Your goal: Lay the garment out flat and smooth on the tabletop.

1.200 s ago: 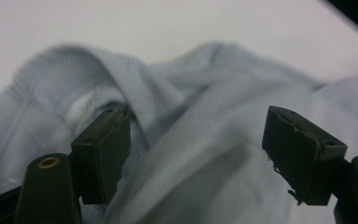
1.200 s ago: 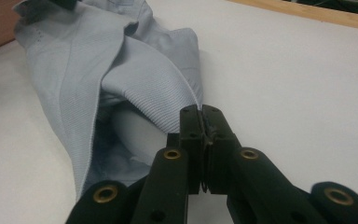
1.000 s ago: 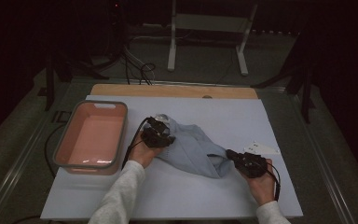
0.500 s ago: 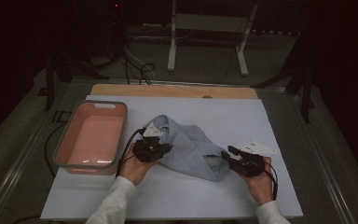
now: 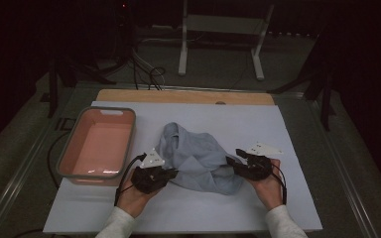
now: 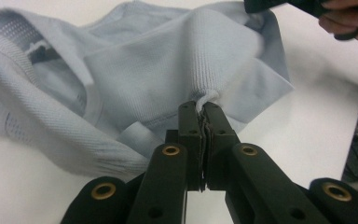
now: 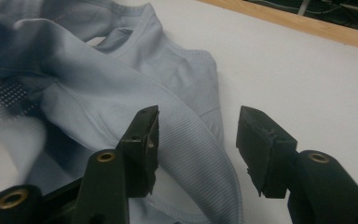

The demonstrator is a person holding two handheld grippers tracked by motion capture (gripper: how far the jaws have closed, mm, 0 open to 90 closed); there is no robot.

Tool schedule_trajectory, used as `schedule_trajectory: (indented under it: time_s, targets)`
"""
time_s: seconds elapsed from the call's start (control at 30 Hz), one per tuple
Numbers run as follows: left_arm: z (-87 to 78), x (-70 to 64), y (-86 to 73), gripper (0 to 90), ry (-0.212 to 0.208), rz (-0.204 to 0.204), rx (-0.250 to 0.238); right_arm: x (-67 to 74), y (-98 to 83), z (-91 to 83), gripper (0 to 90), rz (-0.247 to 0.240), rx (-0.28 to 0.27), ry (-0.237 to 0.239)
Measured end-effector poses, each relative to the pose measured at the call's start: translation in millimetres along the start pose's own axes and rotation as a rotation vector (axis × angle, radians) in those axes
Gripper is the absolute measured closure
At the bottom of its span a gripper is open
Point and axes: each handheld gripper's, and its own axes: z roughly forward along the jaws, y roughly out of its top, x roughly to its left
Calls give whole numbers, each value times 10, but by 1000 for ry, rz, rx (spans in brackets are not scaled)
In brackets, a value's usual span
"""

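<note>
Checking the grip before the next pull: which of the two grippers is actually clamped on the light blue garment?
The left gripper: its jaws pinch a fold of the garment. The right gripper has just opened beside it, unclamped.

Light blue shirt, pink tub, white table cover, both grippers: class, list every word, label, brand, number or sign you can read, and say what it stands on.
None can be read.
Light blue shirt: no print or tag text shows.
Pink tub: plain.
Grey plates on the left gripper and right gripper: small dark marks, too small to read.
</note>
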Motion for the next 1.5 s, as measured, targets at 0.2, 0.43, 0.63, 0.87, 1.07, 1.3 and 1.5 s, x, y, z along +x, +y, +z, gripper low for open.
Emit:
schedule_trajectory:
  time_s: [0.2, 0.43, 0.63, 0.87, 1.07, 1.3, 1.5]
  targets:
    - [-96, -21, -205, 886, -2, -6, 37, -29, -5, 39, 483, 6, 34, 5]
    - [-174, 24, -273, 635, -33, -39, 12, -48, -19, 16, 483, 13, 36, 6]
    - [-137, 16, -2, 431, 18, -14, -51, -56, -35, -10, 473, 14, 32, 5]
    - [127, 79, 319, 379, 40, 6, -61, -60, -92, -63, 419, 24, 26, 6]
    - [486, 67, 468, 363, 44, 43, 7, -72, -160, -105, 350, 38, 26, -8]
    - [864, -1, 533, 357, 83, 110, 113, -97, -187, -150, 336, 42, 26, -22]
    - [972, 25, 505, 764, 123, 128, 181, -108, -231, -204, 336, 48, 30, -25]
